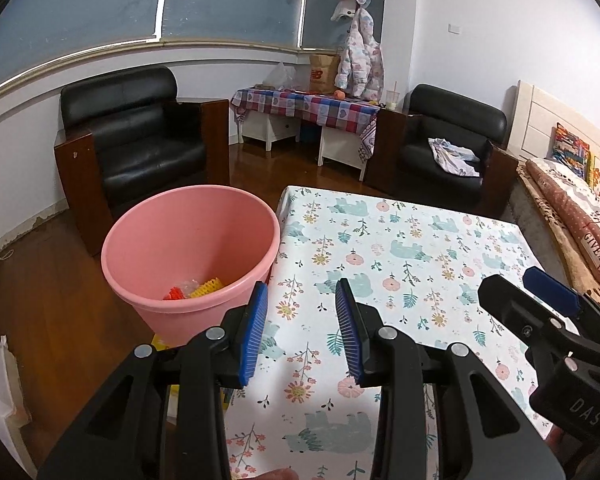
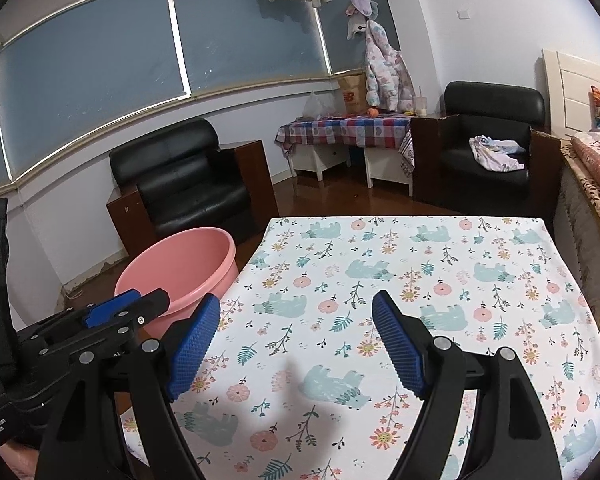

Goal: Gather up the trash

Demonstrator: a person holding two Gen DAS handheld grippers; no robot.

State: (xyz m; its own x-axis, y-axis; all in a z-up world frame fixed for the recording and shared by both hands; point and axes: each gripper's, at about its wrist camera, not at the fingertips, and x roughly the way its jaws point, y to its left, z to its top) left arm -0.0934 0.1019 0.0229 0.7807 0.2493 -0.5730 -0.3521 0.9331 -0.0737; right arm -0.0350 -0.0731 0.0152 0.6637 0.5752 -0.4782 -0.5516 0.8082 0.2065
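Your left gripper (image 1: 302,330) hangs over the near left edge of the table (image 1: 420,240), its blue pads spread apart with nothing between them. Your right gripper (image 2: 296,344) is likewise spread wide and empty, above the flowered tablecloth (image 2: 420,264); in the left wrist view it shows at the right edge. Just beside the table's left side, on the wooden floor (image 1: 48,300), stands the pink bucket (image 1: 188,240). At its bottom lie pieces of trash (image 1: 194,289): something red, something yellow and ribbed, and a clear scrap between them. Beyond the bucket sits a black armchair (image 1: 140,140), a second one (image 1: 448,140) stands further right, and a small table with a checked cloth (image 1: 308,106) sits between them against the wall.
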